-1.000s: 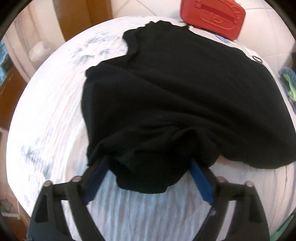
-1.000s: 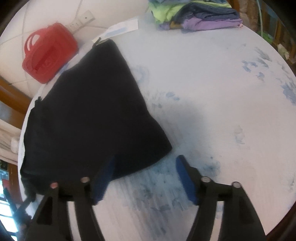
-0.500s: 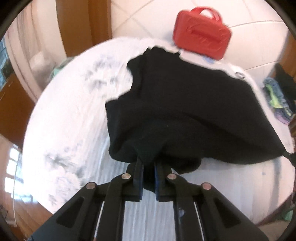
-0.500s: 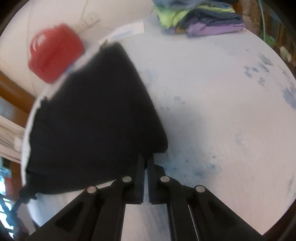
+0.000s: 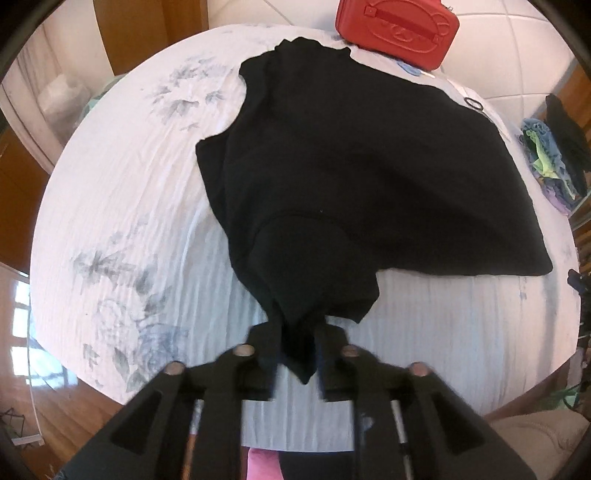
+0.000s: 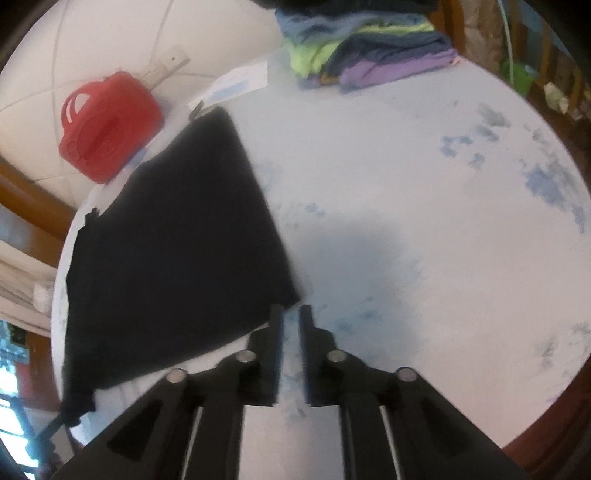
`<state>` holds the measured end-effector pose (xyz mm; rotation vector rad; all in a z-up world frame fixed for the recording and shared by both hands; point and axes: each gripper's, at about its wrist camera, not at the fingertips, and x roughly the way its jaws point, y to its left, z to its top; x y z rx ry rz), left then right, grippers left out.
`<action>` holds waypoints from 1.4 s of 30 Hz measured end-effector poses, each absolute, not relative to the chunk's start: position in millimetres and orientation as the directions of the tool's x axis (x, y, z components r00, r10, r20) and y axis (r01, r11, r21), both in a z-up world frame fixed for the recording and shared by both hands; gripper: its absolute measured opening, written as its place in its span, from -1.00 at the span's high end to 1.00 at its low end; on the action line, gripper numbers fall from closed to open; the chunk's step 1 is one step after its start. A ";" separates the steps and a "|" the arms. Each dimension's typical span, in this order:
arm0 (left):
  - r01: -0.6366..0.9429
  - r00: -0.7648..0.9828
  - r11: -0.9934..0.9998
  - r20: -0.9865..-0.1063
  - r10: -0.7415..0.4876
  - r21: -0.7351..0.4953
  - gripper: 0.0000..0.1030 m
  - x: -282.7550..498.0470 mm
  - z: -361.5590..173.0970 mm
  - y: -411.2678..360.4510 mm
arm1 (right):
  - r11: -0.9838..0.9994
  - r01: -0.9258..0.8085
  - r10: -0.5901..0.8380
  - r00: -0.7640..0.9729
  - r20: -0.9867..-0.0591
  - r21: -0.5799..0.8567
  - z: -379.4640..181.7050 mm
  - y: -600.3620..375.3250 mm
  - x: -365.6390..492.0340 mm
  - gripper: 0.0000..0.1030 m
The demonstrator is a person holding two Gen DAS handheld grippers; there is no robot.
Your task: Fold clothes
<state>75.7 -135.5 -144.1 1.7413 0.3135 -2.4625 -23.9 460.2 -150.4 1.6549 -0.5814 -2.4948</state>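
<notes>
- The red case (image 5: 397, 31) sits zipped at the far edge of the bed (image 5: 110, 206), against the white wall; what it holds cannot be seen.
- No other container shows. A stack of folded clothes (image 6: 365, 51) lies on the bed's far right side, well apart from the work.
- The black garment (image 5: 351, 155) lies spread over the middle of the bed, its far end near the case and its near edge drawn up toward the left gripper (image 5: 297, 349).
- The left gripper grips a bunched fold of the garment: cloth fills the narrow gap between its fingers and hangs through below them. Its jaws have just been opening a little, and the cloth is between them.
- The right gripper (image 6: 290, 314) stands at the garment's near right corner with a slim gap between its fingers. Its jaws have just been opening a little, and in the right wrist view the corner meets the left finger's tip while the gap itself shows bare sheet (the picture is blurred, so I cannot tell whether any cloth is pinched).
- Edges: the garment's left edge steps inward near its far end; its right edge runs straight down to the corner at the right gripper.
- Open room: bare printed sheet spreads wide to the right of the garment and to its left, and a strip lies between the garment and the bed's near edge. Beyond the bed's left edge, wooden floor (image 5: 92, 417) shows.
</notes>
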 end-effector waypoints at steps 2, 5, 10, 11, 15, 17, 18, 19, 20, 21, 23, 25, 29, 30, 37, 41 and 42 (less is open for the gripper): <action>0.201 -0.347 -0.974 -0.937 0.029 -0.104 -0.23 78.8 -144.4 -131.5 | -0.925 -0.125 -0.286 -0.394 -0.874 0.359 -157.0 454.4 -26.6 0.57; 0.197 -0.362 -0.975 -0.932 0.027 -0.105 -0.47 82.1 -145.4 -127.2 | -0.927 -0.120 -0.289 -0.377 -0.880 0.355 -164.2 449.8 -26.8 0.55; 0.229 -0.354 -0.970 -0.935 0.000 -0.086 -0.47 74.7 -158.9 -130.2 | -0.925 -0.111 -0.301 -0.366 -0.881 0.363 -171.4 446.1 -28.3 0.55; 0.233 -0.346 -0.969 -0.938 -0.007 -0.078 -0.47 71.9 -164.6 -130.0 | -0.922 -0.109 -0.309 -0.365 -0.878 0.371 -172.8 445.0 -29.6 0.55; 0.228 -0.329 -0.972 -0.944 -0.021 -0.058 -0.47 60.8 -184.5 -123.8 | -0.923 -0.114 -0.308 -0.358 -0.881 0.369 -178.3 441.6 -34.7 0.53; 0.230 -0.326 -0.972 -0.945 -0.037 -0.041 -0.47 54.0 -191.8 -120.8 | -0.925 -0.114 -0.303 -0.353 -0.885 0.362 -181.7 438.1 -38.3 0.28; 0.230 -0.323 -0.973 -0.945 -0.044 -0.033 -0.47 51.1 -195.0 -119.4 | -0.927 -0.113 -0.299 -0.353 -0.887 0.358 -183.3 436.4 -40.5 0.09; 0.232 -0.323 -0.972 -0.945 -0.047 -0.031 -0.48 49.5 -196.5 -119.1 | -0.929 -0.112 -0.295 -0.353 -0.888 0.353 -184.8 434.9 -42.8 -0.08; 0.235 -0.330 -0.972 -0.943 -0.049 -0.031 -0.48 48.2 -196.3 -119.6 | -0.932 -0.112 -0.286 -0.355 -0.890 0.344 -186.0 433.0 -45.2 -0.13; 0.232 -0.327 -0.972 -0.944 -0.050 -0.029 -0.48 47.3 -196.5 -120.0 | -0.936 -0.112 -0.275 -0.359 -0.892 0.333 -187.0 430.9 -47.7 -0.24; 0.226 -0.324 -0.974 -0.945 -0.051 -0.025 -0.48 45.7 -196.8 -120.6 | -0.944 -0.110 -0.253 -0.364 -0.897 0.311 -189.3 426.0 -52.9 -0.33; 0.212 -0.326 -0.977 -0.944 -0.046 -0.026 -0.48 46.0 -196.9 -120.2 | -0.952 -0.102 -0.233 -0.365 -0.901 0.287 -192.4 419.8 -58.8 -0.33; 0.219 -0.322 -0.976 -0.944 -0.073 0.001 0.59 45.3 -190.9 -126.1 | -0.971 -0.063 -0.192 -0.370 -0.909 0.231 -195.0 403.3 -67.3 -0.31; 0.225 -0.315 -0.974 -0.946 -0.083 0.011 0.78 45.1 -188.0 -128.4 | -0.974 -0.049 -0.188 -0.372 -0.909 0.221 -194.6 398.3 -67.1 -0.01; 0.157 -0.419 -0.988 -0.905 -0.072 0.006 0.85 41.0 -120.5 -132.0 | -0.941 -0.066 -0.287 -0.368 -0.885 0.333 -179.8 400.8 -63.8 0.86; 0.096 -0.470 -0.995 -0.882 -0.016 -0.034 0.85 4.1 -83.3 -139.5 | -0.857 -0.111 -0.412 -0.437 -0.800 0.502 -154.0 428.4 -66.6 0.86; 0.078 -0.474 -0.996 -0.880 -0.010 -0.031 0.85 -12.0 -77.7 -140.6 | -0.838 -0.116 -0.434 -0.452 -0.779 0.534 -147.6 432.8 -69.7 0.86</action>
